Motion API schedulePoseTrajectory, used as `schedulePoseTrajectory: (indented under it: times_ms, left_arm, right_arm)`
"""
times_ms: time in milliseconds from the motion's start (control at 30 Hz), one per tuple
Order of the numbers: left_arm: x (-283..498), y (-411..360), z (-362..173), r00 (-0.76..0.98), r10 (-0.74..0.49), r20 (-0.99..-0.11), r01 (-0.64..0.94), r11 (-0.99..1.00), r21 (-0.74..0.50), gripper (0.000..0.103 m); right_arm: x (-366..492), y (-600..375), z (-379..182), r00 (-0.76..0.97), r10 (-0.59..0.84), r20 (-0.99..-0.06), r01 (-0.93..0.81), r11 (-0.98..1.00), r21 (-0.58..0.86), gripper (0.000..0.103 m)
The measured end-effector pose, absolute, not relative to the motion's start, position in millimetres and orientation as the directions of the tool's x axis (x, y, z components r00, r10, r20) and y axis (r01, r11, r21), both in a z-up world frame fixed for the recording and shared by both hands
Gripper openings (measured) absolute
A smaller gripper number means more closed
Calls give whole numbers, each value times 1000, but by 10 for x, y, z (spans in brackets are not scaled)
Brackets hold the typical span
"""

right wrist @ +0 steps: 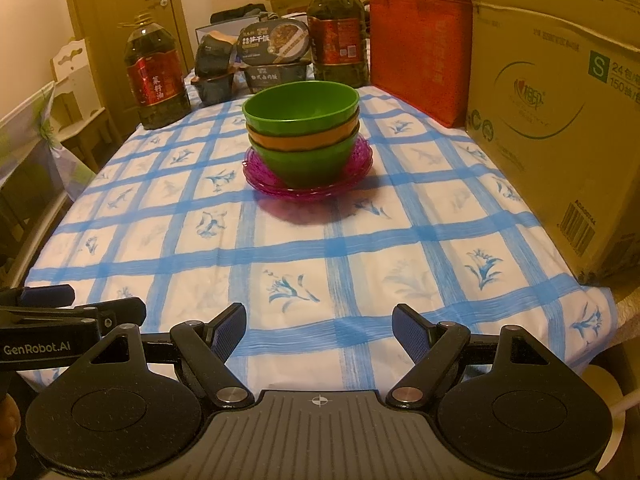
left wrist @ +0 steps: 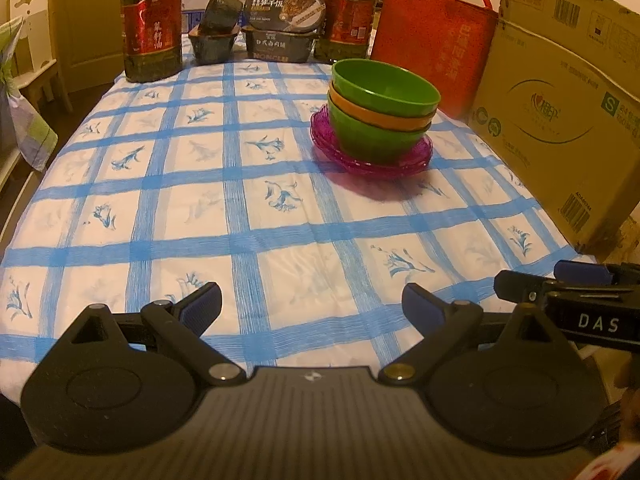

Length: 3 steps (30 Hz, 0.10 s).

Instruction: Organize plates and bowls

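A stack of three bowls [left wrist: 380,114] [right wrist: 302,128], green over orange over green, sits on stacked purple plates [left wrist: 372,162] [right wrist: 264,178] on the blue-checked tablecloth [left wrist: 240,216] [right wrist: 360,248]. My left gripper [left wrist: 312,306] is open and empty near the table's front edge, well short of the stack. My right gripper [right wrist: 320,328] is open and empty, also at the front edge, facing the stack. The right gripper shows at the right edge of the left wrist view [left wrist: 560,284], and the left gripper at the left edge of the right wrist view [right wrist: 80,304].
Two oil bottles [left wrist: 152,28] [left wrist: 348,20], dark food boxes [left wrist: 280,20], a red bag [left wrist: 432,40] and a large cardboard box [left wrist: 560,120] line the table's back and right side. A chair [left wrist: 28,64] stands to the left.
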State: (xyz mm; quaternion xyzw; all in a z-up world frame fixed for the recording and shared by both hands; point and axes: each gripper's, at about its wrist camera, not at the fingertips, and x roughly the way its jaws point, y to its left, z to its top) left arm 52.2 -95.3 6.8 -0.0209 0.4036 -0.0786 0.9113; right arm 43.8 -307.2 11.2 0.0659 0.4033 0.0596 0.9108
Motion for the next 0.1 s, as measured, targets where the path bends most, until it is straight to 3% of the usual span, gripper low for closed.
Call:
schedulePoseTrajectory:
  times_ms: [100]
  left_arm:
    - [537, -937, 80, 668, -166, -726, 125, 986, -111, 96]
  right_arm:
    - [434, -3083, 118, 669, 159, -726, -55, 985, 166, 80]
